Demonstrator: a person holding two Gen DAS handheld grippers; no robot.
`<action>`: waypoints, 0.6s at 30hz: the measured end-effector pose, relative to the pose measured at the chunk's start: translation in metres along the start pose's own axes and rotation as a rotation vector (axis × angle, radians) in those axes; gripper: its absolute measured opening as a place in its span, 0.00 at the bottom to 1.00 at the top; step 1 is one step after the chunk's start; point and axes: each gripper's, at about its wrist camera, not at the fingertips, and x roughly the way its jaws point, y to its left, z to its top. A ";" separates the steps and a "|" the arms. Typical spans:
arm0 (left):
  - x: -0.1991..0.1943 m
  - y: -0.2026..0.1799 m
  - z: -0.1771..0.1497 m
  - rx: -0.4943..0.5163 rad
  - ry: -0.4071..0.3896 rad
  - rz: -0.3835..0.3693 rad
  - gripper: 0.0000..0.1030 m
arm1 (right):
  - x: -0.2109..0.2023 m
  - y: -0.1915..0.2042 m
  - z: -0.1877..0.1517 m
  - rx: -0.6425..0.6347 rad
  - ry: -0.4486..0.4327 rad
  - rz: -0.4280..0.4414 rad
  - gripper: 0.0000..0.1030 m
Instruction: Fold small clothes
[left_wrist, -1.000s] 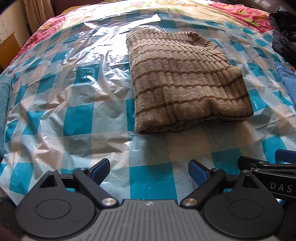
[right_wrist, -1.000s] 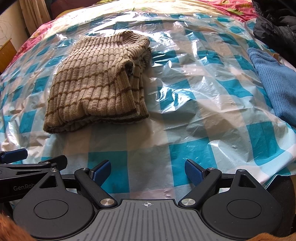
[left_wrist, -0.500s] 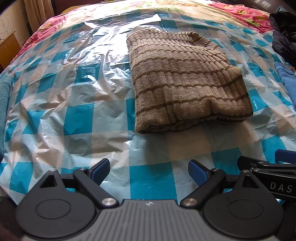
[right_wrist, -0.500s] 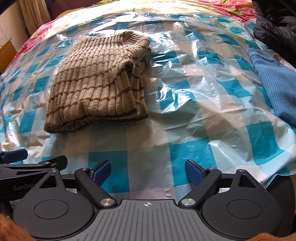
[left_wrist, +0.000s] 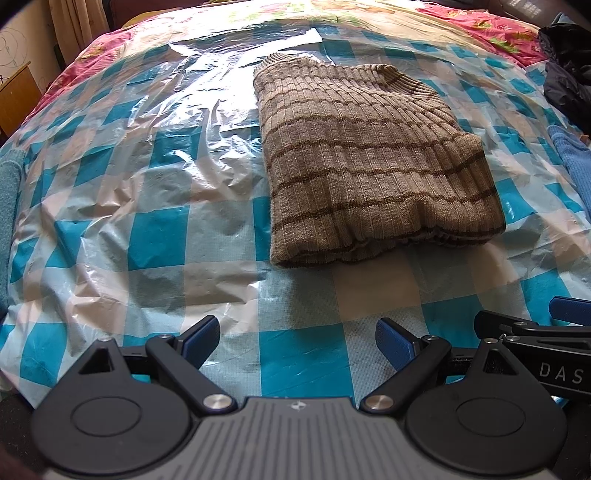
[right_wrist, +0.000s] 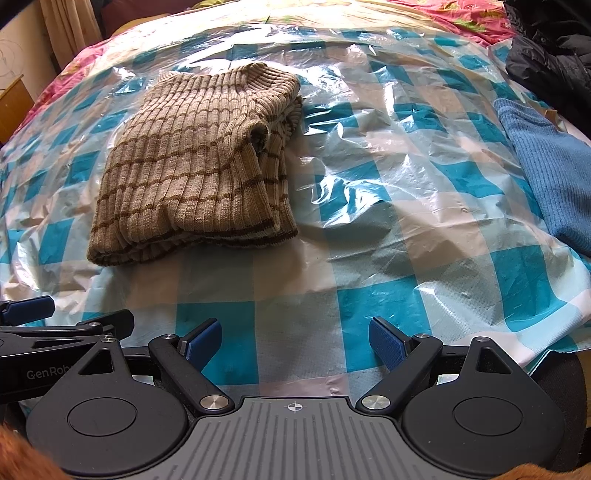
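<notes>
Left tool and right tool, side by side at the near edge of the bed, each with its two blue-padded fingers spread apart and nothing between them; both hang over the checked plastic sheet well short of the garment. The brown striped sweater lies on the sheet toward the middle of the bed, right of centre in the left wrist view and left of centre in the right wrist view. It appears already folded into a compact, roughly rectangular bundle, so the step in hand is judged to be either a final tidy or the move to another garment. If a tidy is intended, the right side deserves attention: there the layers are staggered, a rolled cuff or hem stands up from the top layer, and the lower layers show at the near right corner. A shallow pinch on that loose edge, drawn gently inward, would probably square the stack; a deep or fast grasp risks dragging the whole bundle, since the slick, crinkled plastic likely offers little grip beneath it. The knit is ribbed, tan with thin darker bands, thick and soft, with the ribbed collar at the far end and a rounded fold along the near edge. A blue knit garment lies at the right margin, near a dark jacket at the far right.
</notes>
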 end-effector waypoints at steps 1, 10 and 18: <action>0.000 0.000 0.000 -0.001 0.000 0.000 0.93 | 0.000 0.000 0.000 0.000 0.000 0.000 0.86; -0.002 0.002 0.000 -0.009 -0.002 -0.001 0.93 | -0.002 0.002 0.003 -0.011 -0.003 -0.003 0.86; -0.002 0.003 0.000 -0.011 -0.001 -0.002 0.93 | -0.002 0.003 0.003 -0.012 -0.004 -0.004 0.86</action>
